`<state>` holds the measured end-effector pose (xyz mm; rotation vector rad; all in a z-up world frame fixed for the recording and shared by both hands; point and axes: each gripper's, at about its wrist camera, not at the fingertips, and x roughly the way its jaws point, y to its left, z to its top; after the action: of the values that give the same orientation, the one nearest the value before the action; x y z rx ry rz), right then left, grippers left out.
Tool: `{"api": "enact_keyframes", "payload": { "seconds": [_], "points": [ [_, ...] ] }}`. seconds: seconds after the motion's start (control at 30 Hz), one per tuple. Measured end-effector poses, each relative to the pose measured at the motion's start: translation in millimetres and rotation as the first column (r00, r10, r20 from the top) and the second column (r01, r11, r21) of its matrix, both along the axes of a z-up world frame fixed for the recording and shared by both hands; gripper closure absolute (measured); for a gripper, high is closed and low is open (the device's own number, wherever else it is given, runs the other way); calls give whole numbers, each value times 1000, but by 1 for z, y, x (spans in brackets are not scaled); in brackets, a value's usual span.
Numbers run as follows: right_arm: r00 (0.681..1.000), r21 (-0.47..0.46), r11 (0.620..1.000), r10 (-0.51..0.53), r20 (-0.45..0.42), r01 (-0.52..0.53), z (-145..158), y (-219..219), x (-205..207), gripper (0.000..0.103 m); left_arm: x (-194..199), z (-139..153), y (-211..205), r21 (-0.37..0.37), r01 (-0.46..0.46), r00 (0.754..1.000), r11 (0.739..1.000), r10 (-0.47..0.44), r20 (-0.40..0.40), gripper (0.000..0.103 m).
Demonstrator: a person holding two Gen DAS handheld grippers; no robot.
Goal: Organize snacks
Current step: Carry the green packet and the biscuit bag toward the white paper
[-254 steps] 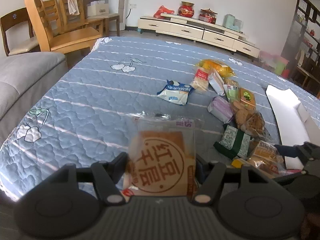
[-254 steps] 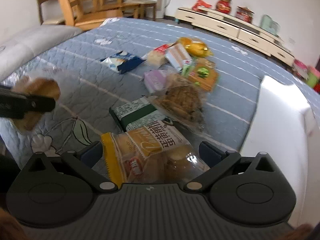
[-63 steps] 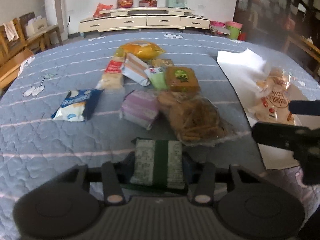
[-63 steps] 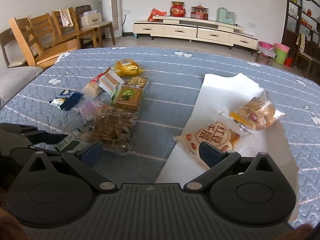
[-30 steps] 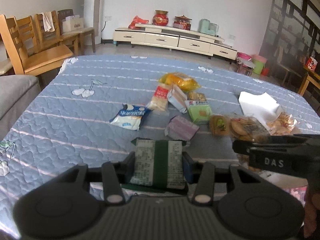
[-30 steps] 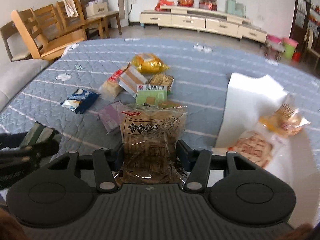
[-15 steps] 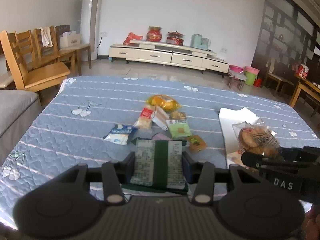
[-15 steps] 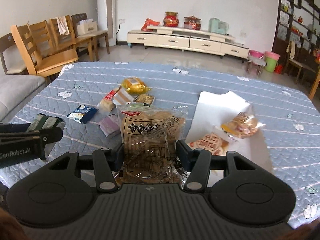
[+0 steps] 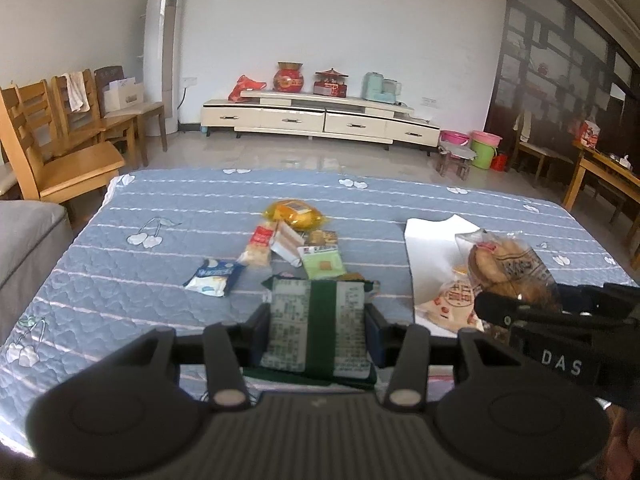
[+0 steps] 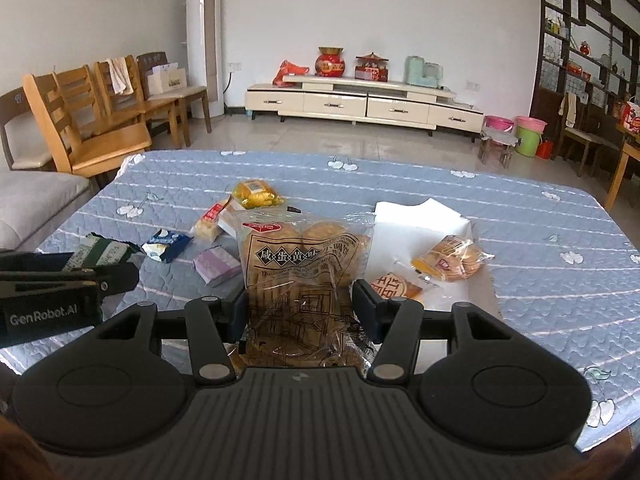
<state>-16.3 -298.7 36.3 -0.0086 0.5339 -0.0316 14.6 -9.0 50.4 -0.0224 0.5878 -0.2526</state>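
Observation:
My left gripper (image 9: 317, 326) is shut on a green and white snack pack (image 9: 316, 330), held above the blue quilted table (image 9: 120, 264). My right gripper (image 10: 302, 308) is shut on a clear bag of round biscuits (image 10: 304, 276), also held up; the bag shows at the right of the left wrist view (image 9: 508, 268). A white paper sheet (image 10: 416, 220) lies on the right of the table with a red-printed cake pack (image 10: 394, 286) and a bag of small cakes (image 10: 450, 260) on it. Loose snacks lie mid-table: a yellow bag (image 10: 256, 194), a blue pack (image 10: 166, 244), a purple pack (image 10: 216, 266).
Wooden chairs (image 10: 92, 128) and a grey sofa (image 10: 36, 196) stand to the left of the table. A low white TV cabinet (image 10: 360, 106) stands against the far wall. A wooden table (image 9: 600, 176) is at the far right.
Both grippers have lifted higher and pulled back with their packs over the last second; the table and snacks look smaller and farther. Both grips have held.

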Motion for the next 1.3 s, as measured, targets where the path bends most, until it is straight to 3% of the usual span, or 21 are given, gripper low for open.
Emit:
{"api": "enact_keyframes", "payload": {
  "seconds": [0.53, 1.3],
  "points": [
    [997, 30, 997, -68, 34, 67, 3, -28, -24, 35, -11, 9, -26, 37, 31, 999, 999, -32, 15, 56],
    [993, 32, 992, -120, 19, 119, -4, -22, -11, 35, -8, 1, -48, 65, 72, 997, 995, -72, -3, 56]
  ]
}}
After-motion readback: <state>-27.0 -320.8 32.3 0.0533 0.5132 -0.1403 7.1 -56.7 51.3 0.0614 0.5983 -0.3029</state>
